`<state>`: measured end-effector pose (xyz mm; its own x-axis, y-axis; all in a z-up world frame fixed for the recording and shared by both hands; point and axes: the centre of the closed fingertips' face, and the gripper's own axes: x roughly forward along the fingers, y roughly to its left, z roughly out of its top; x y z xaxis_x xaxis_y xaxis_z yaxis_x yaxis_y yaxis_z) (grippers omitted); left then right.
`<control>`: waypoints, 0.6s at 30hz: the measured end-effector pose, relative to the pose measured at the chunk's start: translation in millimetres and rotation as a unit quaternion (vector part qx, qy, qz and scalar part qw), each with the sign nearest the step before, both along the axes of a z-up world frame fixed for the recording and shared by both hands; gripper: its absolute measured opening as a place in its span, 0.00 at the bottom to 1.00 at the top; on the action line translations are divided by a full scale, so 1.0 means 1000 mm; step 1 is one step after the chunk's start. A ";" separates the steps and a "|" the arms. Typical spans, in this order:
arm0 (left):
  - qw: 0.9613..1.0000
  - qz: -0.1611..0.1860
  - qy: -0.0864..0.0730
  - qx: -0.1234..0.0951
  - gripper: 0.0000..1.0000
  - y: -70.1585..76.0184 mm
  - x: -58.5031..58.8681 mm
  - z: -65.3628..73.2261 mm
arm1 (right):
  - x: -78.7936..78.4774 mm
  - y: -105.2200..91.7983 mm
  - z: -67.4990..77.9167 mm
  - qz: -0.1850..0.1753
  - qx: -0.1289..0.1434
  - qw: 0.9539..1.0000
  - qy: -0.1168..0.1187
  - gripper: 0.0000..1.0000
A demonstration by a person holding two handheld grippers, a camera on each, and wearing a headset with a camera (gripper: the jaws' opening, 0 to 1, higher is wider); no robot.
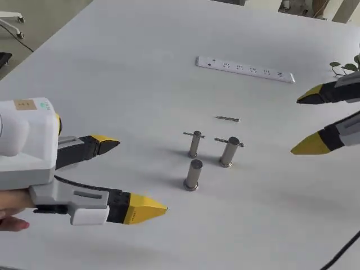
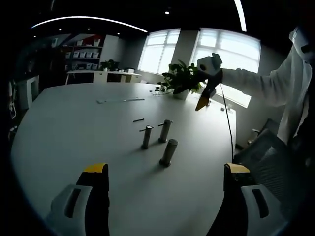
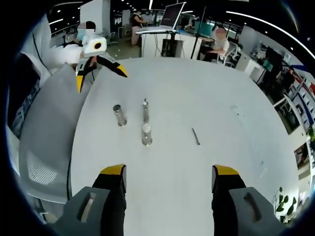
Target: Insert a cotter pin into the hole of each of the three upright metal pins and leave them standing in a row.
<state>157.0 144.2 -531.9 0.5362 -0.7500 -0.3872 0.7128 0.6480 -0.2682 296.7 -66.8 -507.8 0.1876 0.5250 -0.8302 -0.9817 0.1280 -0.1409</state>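
A wide white table is taking up the scene. The left gripper is hovering at the near left, held in a hand, its 2 yellow-tipped jaws spread wide and gripping nothing. The right gripper is hanging at the right above the table, its jaws also wide apart and empty. A white power strip is lying at the far side of the table. Between the 2 grippers, 3 metal pins are standing upright in a tight cluster, not touching each other. The left pin and the right pin are sitting side by side, and the near pin is standing just in front of them. A cotter pin is crossing the top of the left pin, and a 2nd cotter pin is crossing the top of the right pin. A loose cotter pin is lying flat on the table just beyond the right pin.
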 end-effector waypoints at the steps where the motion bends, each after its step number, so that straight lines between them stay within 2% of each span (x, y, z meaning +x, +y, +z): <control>1: 1.000 -0.001 0.001 -0.001 0.98 0.000 -0.001 0.000 | 0.002 0.007 0.001 0.006 -0.005 1.000 0.001 0.67; 4: 1.000 -0.004 0.001 -0.002 0.98 -0.001 -0.001 -0.001 | 0.017 0.019 0.002 0.014 -0.006 1.000 0.007 0.67; 6: 1.000 -0.004 0.002 -0.003 0.99 -0.001 -0.001 -0.001 | 0.026 0.025 -0.001 0.033 -0.027 0.999 0.005 0.65; 9: 1.000 -0.005 0.004 -0.006 0.99 -0.002 -0.001 -0.001 | 0.034 0.039 -0.007 0.044 -0.036 0.998 0.011 0.62; 12: 1.000 -0.005 0.003 -0.010 0.99 -0.004 -0.002 -0.003 | 0.043 0.048 -0.020 0.052 -0.053 0.997 0.018 0.56; 15: 1.000 0.002 -0.005 0.006 0.99 -0.001 0.000 -0.006 | 0.059 0.048 -0.036 0.054 -0.100 0.994 0.004 0.54; 16: 1.000 0.001 -0.007 0.008 0.99 -0.001 0.000 -0.006 | 0.062 0.050 -0.040 0.052 -0.103 0.993 0.003 0.52; 18: 1.000 -0.001 -0.006 0.002 0.99 -0.002 -0.001 -0.005 | 0.067 0.054 -0.045 0.053 -0.103 0.993 0.006 0.42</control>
